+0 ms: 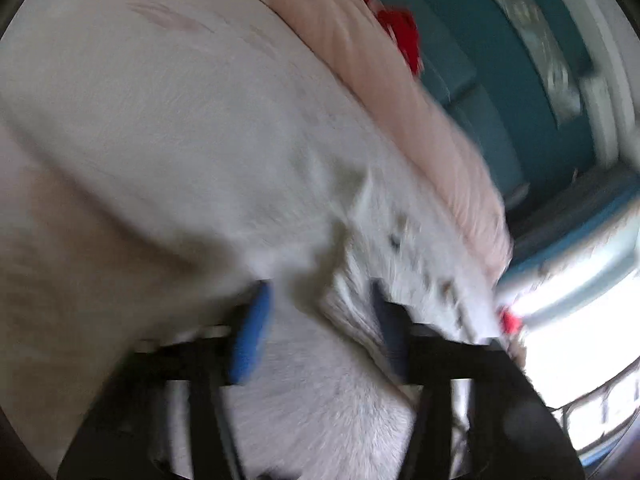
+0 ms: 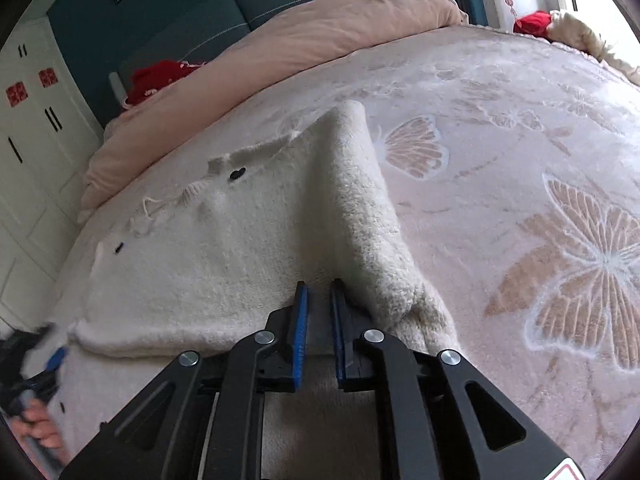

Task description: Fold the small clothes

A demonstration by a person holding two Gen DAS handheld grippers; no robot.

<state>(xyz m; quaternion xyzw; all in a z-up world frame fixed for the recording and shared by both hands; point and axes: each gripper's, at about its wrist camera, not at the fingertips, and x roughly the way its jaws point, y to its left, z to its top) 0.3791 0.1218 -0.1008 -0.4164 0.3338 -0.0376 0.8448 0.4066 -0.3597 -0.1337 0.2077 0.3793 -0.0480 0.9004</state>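
While we look along the right hand-held gripper (image 2: 320,286), its blue pads stand narrow, nearly together, pinching the near hem of the cream fleece garment (image 2: 224,256). That garment lies spread on the bed's pink butterfly blanket (image 2: 520,184), one flap folded up into a ridge that runs away from the pinched hem. Beyond the garment, a rolled peach duvet (image 2: 280,40) lies along the teal headboard (image 2: 224,12), with a red cloth (image 2: 158,74) tucked against it. Left of the garment we see white wardrobe doors (image 2: 36,128). At the garment's left corner a hand (image 2: 40,428) carries the left hand-held gripper (image 1: 320,304); in its own blurred view the jaws stand wide, with fleece between them and unpinched.
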